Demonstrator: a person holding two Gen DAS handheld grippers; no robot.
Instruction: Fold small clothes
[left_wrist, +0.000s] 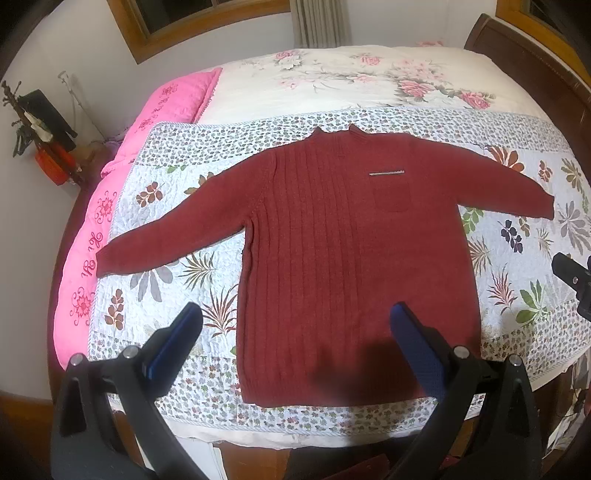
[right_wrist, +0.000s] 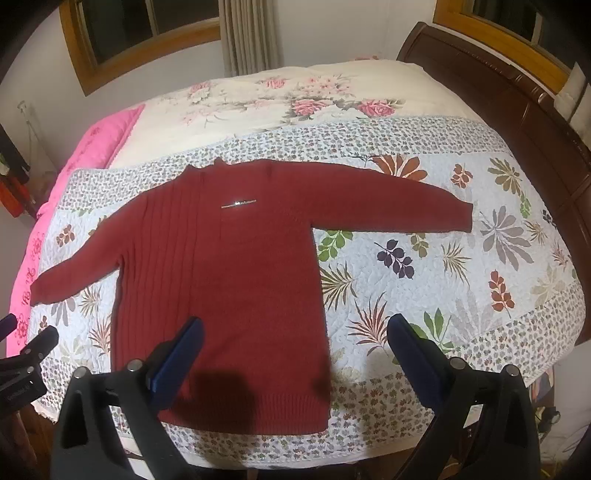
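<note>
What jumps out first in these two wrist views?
A dark red ribbed knit sweater lies flat, sleeves spread, on the leaf-print quilted bedspread, hem toward the cameras. Both black grippers with blue pads, left and right, hover open above the hem, holding nothing. A bright pink quilt lies along the bed's left edge.

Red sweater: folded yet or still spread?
Spread flat. The red sweater lies front up on the floral quilt, both sleeves stretched out sideways, hem straight, no fold anywhere. Both grippers are open above it.
</note>
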